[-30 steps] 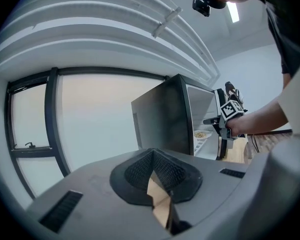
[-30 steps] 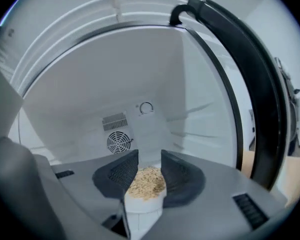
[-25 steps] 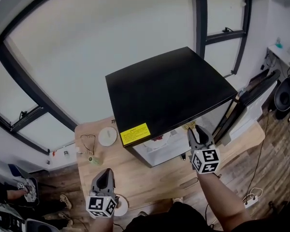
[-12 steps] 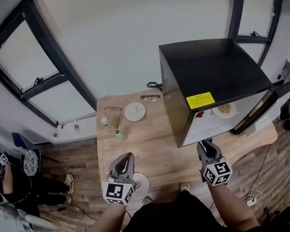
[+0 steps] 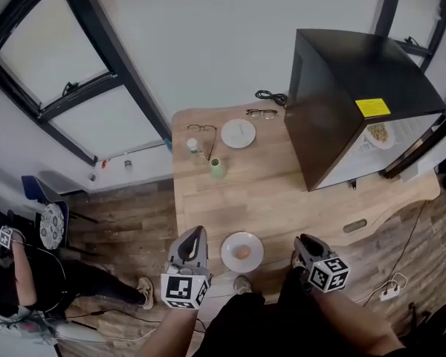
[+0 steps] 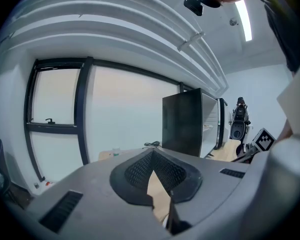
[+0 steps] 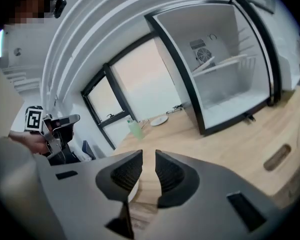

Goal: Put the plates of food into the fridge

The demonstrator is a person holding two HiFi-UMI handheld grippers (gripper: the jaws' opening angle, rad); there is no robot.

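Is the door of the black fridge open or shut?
Open. The right gripper view looks into the fridge, at its white shelf; the head view shows a plate of food inside.

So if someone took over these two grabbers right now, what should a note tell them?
Left gripper: shut, empty.
Right gripper: jaws slightly apart, empty.
Fridge: open, with one plate inside holding food. That part is done.
Near plate, with food, lies on the table between the grippers.
Far plate lies by the glasses; contents unclear.
Left to do: near plate into the fridge, perhaps the far plate too.
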